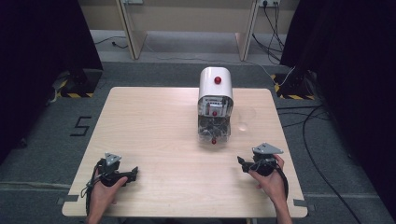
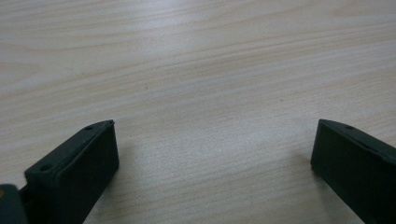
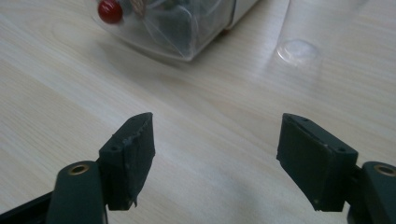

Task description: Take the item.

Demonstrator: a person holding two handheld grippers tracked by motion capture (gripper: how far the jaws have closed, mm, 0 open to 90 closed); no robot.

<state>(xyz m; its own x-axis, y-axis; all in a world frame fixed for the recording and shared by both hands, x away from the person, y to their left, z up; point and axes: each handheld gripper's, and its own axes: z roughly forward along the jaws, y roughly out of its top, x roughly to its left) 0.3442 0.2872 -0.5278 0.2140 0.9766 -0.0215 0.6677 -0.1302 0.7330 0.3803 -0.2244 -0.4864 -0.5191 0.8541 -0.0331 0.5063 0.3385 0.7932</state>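
A white machine (image 1: pixel 215 88) with a red knob on top stands at the table's far middle. Its clear front compartment (image 1: pixel 214 128) carries a small red knob (image 3: pixel 110 11). A clear cup (image 1: pixel 244 119) stands just right of it, and its round base (image 3: pixel 297 50) is visible in the right gripper view. My left gripper (image 1: pixel 133 173) rests near the front left edge, open over bare wood (image 2: pixel 215 128). My right gripper (image 1: pixel 242 162) sits at the front right, pointing toward the machine, open with nothing between its jaws (image 3: pixel 217 119).
The light wooden table (image 1: pixel 159 130) is bare across its left half and middle front. Cables trail over the grey floor to the right (image 1: pixel 308 121). Dark curtains hang on both sides, and wooden furniture legs stand behind the table.
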